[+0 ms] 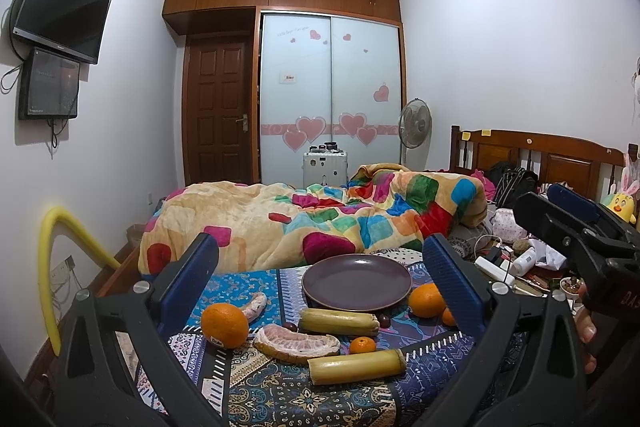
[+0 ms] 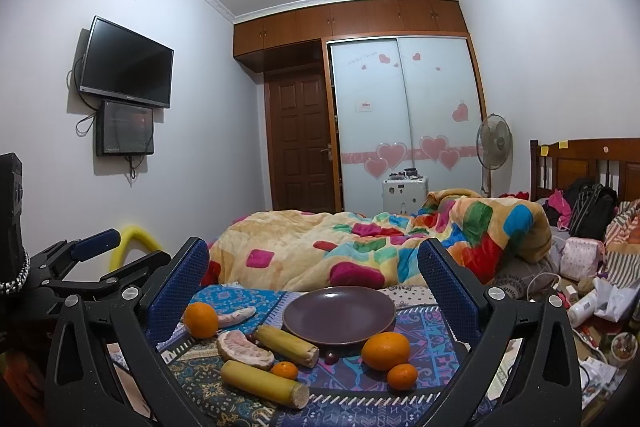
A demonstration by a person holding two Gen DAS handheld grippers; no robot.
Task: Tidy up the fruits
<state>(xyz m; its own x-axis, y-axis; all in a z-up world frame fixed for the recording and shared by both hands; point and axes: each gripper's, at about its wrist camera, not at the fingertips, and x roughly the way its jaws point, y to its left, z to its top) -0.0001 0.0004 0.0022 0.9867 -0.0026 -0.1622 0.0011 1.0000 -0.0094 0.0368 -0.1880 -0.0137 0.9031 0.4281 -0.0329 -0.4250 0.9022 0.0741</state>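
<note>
Both grippers are being held above the near edge of a patterned cloth (image 2: 420,331), jaws spread wide and nothing pinched between them. The left gripper (image 1: 320,267) is being aimed so that the empty purple plate (image 1: 357,281) is lying straight ahead between its blue ribbed pads, with the fruit strewn nearer and lower. The right gripper (image 2: 314,267) is being pointed much the same way, and the large orange (image 2: 386,350) with a small mandarin (image 2: 402,375) just beside it is lying toward its right finger, so the right hand is judged the nearer for that pair. The two sugarcane pieces (image 1: 357,366) are lying with their long axes roughly across the jaws' line of approach, smooth, yellow-green and cylindrical. A peeled pomelo segment (image 1: 296,343), pale pink and pithy, is resting between them, touching the nearer piece.
</note>
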